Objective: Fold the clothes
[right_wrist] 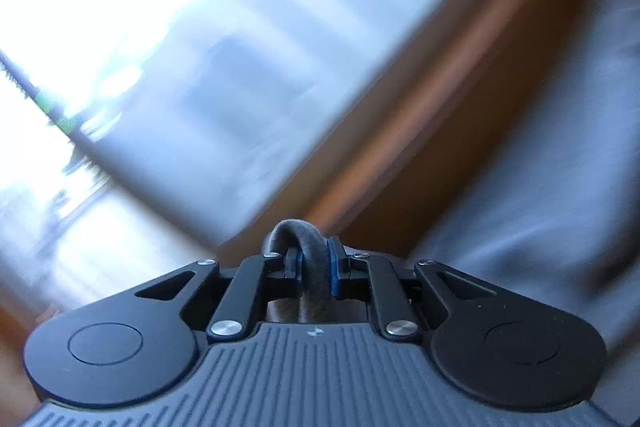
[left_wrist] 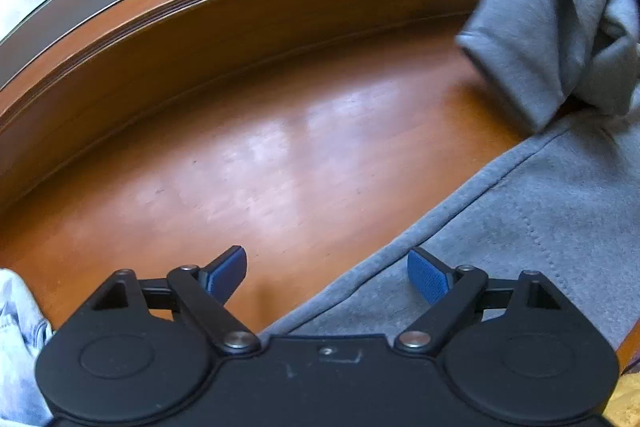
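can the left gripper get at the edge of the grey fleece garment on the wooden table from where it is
Probably yes: the left gripper is open, the grey fleece garment edge runs between its fingers, nothing blocking.

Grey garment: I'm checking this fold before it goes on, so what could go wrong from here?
1. The right gripper pinches only a thin roll of the grey garment; it may slip out mid-swing.
2. The left gripper has its jaws open at the hem, clamping nothing, so the cloth could drag across the wooden table.
3. The lifted part hangs bunched and might land creased.
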A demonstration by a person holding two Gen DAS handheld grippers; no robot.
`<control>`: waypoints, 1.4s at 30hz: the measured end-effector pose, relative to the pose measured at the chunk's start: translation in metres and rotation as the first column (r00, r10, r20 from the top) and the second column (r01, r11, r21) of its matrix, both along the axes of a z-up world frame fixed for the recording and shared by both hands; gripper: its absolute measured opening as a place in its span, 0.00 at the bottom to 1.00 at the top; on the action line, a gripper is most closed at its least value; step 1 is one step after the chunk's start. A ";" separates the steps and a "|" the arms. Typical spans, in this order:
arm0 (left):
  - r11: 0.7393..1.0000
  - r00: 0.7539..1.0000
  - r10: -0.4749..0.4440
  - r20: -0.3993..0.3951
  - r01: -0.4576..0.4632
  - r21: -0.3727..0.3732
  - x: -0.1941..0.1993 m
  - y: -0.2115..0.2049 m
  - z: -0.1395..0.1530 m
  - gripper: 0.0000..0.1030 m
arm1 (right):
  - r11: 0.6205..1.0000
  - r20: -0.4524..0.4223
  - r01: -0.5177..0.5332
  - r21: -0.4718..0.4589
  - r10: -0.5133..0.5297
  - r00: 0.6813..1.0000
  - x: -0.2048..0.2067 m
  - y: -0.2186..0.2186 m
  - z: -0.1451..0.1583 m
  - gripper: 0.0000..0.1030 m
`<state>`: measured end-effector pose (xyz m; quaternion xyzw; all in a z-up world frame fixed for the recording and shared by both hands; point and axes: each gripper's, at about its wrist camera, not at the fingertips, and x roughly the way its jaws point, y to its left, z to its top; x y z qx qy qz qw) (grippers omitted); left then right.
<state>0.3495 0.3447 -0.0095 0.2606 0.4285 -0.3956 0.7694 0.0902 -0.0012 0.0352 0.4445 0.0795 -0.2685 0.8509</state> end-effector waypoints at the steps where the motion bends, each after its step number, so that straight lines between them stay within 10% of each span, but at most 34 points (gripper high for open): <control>1: 1.000 1.000 -0.010 0.002 0.010 0.000 -0.002 -0.002 0.000 0.84 | 0.997 -0.116 0.067 -0.023 -0.069 0.991 -0.005 -0.008 -0.009 0.15; 4: 0.999 0.999 -0.048 0.018 0.048 0.003 -0.007 -0.009 0.002 0.84 | 0.972 -0.381 0.204 -0.118 -0.234 0.895 -0.020 -0.026 -0.033 0.20; 8: 0.976 0.970 -0.211 0.119 0.216 -0.032 -0.020 -0.044 0.016 0.84 | 0.965 -0.372 0.132 -0.228 -0.212 0.904 -0.033 -0.001 -0.024 0.67; 10: 0.942 0.928 -0.316 0.199 0.332 -0.051 -0.031 -0.069 0.022 0.84 | 0.935 -0.374 0.107 -0.338 -0.238 0.896 -0.033 0.017 -0.010 0.75; 13: 0.857 0.771 -0.465 0.435 0.516 0.001 -0.061 -0.112 0.014 0.84 | 0.905 -0.387 0.047 -0.424 -0.227 0.894 -0.034 0.037 0.004 0.75; 17: 0.702 0.407 -0.610 0.680 0.675 0.227 -0.101 -0.152 -0.014 0.83 | 0.899 -0.367 0.009 -0.439 -0.187 0.911 -0.036 0.058 0.004 0.75; 19: 0.607 0.282 -0.673 0.684 0.738 0.293 -0.114 -0.160 -0.023 0.83 | 0.907 -0.355 0.014 -0.420 -0.179 0.918 -0.039 0.067 0.000 0.75; 22: 0.478 0.187 -0.750 0.635 0.817 0.323 -0.126 -0.171 -0.030 0.83 | 0.923 -0.329 0.040 -0.382 -0.176 0.928 -0.046 0.082 -0.009 0.75; 25: 0.417 0.141 -0.782 0.607 0.842 0.342 -0.128 -0.187 -0.038 0.74 | 0.933 -0.306 0.072 -0.352 -0.188 0.933 -0.048 0.090 -0.015 0.75; 29: 0.411 0.184 -0.827 0.531 0.842 0.349 -0.118 -0.217 -0.040 0.04 | 0.939 -0.317 0.056 -0.339 -0.170 0.933 -0.045 0.097 -0.020 0.75; 33: 0.448 0.314 -0.840 0.443 0.862 0.238 -0.097 -0.225 -0.007 0.03 | 0.928 -0.354 0.023 -0.371 -0.164 0.921 -0.040 0.104 -0.021 0.75; 42: 0.681 0.762 -0.640 0.093 0.620 -0.390 -0.023 -0.135 0.142 0.03 | 0.894 -0.320 -0.019 -0.448 -0.140 0.937 -0.038 0.121 -0.001 0.75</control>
